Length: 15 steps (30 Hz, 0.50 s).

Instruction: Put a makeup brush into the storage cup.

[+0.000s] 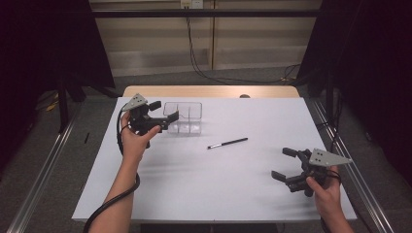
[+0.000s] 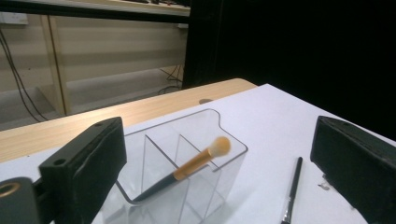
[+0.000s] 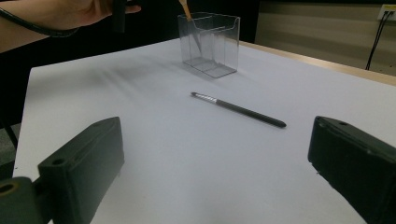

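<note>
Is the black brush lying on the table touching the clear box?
Apart. The high view shows bare white table between the black brush and the clear box.

brush (image 2: 196, 163) leans in organizer (image 1: 183, 118); pen (image 1: 227, 142) lies right of it.

Your table (image 1: 194, 184) has a white top with a strip of bare wood along its far edge. On it stands a clear box (image 1: 183, 117) with dividers (toward the far left), and a thin black brush (image 1: 227, 142) lies flat near the middle, well apart from the box.
</note>
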### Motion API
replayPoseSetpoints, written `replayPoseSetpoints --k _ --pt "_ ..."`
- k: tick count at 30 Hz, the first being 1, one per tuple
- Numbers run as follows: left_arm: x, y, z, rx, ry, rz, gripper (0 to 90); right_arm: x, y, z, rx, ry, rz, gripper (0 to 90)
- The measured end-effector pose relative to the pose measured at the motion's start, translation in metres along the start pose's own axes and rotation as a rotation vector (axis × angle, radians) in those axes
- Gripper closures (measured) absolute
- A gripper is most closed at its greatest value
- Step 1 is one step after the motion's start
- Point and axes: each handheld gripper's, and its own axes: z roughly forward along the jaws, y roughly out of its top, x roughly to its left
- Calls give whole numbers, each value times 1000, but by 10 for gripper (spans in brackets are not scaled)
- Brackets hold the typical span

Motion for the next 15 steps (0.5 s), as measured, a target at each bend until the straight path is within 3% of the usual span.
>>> replayPoseSetpoints --k 7,15 --pt "-2 -7 -7 3 -37 10 0 0 0 0 1 2 0 31" --pt "-5 -17 -16 18 -52 13 0 1 0 1 1 0 -1 31"
